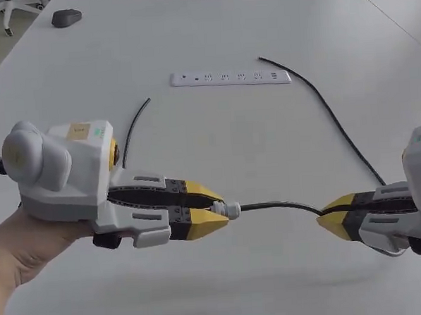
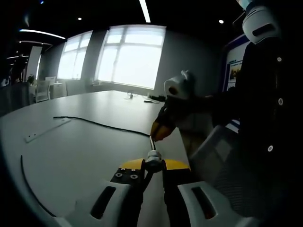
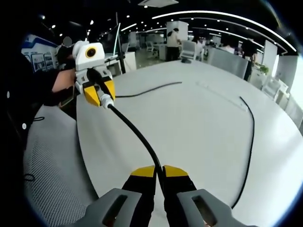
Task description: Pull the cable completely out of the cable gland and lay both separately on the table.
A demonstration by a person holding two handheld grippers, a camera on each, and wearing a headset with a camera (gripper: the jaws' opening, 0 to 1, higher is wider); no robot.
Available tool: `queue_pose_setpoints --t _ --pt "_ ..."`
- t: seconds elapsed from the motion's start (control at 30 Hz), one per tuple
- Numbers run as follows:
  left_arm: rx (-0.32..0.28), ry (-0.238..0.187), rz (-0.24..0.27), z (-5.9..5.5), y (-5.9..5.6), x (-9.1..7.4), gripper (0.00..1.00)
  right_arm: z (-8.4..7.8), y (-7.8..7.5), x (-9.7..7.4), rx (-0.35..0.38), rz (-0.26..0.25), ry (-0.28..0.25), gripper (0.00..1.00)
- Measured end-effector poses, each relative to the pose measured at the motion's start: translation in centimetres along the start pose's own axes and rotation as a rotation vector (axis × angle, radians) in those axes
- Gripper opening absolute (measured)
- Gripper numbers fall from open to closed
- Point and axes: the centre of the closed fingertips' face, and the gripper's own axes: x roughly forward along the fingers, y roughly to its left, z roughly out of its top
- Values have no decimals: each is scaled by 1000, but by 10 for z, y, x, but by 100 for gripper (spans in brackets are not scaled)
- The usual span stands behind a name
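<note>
My left tongs clamp the cable gland, right tongs the cable near it; a tight gland risks slipping.

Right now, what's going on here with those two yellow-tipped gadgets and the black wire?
A person holds a tool in each hand above a white table. The left tool is shut on a small white cable gland, and the right tool is shut on the black cable running out of it. The cable is not yet out of the gland; it stretches between the two tools, and neither part lies on the table.
</note>
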Motion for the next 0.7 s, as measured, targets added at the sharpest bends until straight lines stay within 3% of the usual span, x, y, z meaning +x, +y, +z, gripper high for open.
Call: queue_pose_setpoints --t 0.3,0.43,0.63,0.7 --pt "2 7 2 0 0 0 15 -10 -5 -1 23 -10 24 0" --pt "4 13 7 -1 1 0 15 -10 -2 -1 -10 -8 30 0" --pt "-6 8 19 1 3 -2 15 1 -7 -7 43 -23 -25 2" --pt "-8 6 16 2 3 -3 15 6 -1 -8 55 16 -49 4"
